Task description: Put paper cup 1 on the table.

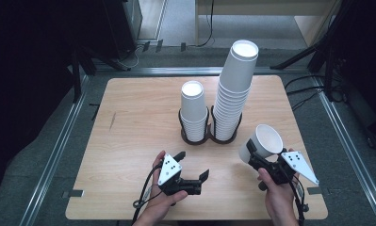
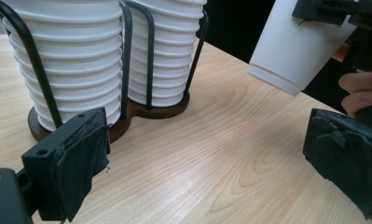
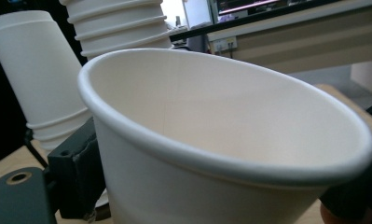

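Right tongs point(image 1: 257, 155) pinch a single white paper cup point(image 1: 262, 143), lower right of the high view, lifted off the bench point(image 1: 129, 141). Cup is tilted, mouth facing up and toward the camera; rolled rim, plain white inside and out, no print. In the right gripper view the cup point(image 3: 221, 140) takes the whole foreground, one black jaw against its wall at lower left; the other jaw is mostly hidden behind the rim at lower right. In the left gripper view the cup's point(image 2: 295, 51) base hangs at the upper right, top cut off by the frame edge.

Left tongs point(image 1: 192, 165) spread wide, holding nothing, low over the bench at lower centre of the high view.

Centre of the high view: dark double wire holder point(image 1: 208, 134) with two stacks of inverted white cups, short stack point(image 1: 193, 110) left, tall stack point(image 1: 235, 89) right and leaning. Holder base is partly hidden behind the left jaw pad in the left gripper view. Cup count in either stack cannot be made out.
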`<state>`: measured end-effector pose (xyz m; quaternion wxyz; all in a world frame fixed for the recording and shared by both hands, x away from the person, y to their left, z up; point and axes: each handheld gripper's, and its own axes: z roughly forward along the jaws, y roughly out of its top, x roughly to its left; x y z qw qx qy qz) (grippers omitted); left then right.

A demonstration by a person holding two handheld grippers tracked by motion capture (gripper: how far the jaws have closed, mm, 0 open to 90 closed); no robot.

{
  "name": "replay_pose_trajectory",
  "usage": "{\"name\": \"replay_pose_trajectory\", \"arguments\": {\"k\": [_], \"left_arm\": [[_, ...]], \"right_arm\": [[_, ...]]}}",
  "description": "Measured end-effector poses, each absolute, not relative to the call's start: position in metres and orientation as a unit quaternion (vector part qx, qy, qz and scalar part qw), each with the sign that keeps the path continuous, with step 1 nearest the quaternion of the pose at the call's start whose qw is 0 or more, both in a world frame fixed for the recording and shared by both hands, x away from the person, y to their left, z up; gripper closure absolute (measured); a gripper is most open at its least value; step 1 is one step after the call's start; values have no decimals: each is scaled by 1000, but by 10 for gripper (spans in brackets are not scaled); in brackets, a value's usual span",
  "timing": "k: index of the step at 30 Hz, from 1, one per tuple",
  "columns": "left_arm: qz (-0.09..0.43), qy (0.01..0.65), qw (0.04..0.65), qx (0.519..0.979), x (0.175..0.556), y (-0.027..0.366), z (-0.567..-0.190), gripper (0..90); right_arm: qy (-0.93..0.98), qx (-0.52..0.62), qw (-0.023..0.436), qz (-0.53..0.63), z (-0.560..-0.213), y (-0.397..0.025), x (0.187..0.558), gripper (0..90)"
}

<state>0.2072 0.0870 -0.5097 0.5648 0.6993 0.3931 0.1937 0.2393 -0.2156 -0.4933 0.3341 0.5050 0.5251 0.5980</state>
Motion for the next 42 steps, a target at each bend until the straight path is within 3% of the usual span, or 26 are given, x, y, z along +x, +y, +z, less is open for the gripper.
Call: {"name": "replay_pose_trajectory", "arguments": {"k": [8, 15, 42], "left_arm": [[196, 399, 562, 698, 209, 89, -511, 9], [197, 403, 560, 696, 211, 92, -512, 9], [199, 415, 553, 695, 215, 96, -515, 9]], "right_arm": [[536, 468, 403, 576, -499, -218, 244, 115], [542, 451, 435, 560, -507, -222, 251, 115], [554, 484, 474, 484, -539, -255, 272, 108]]}}
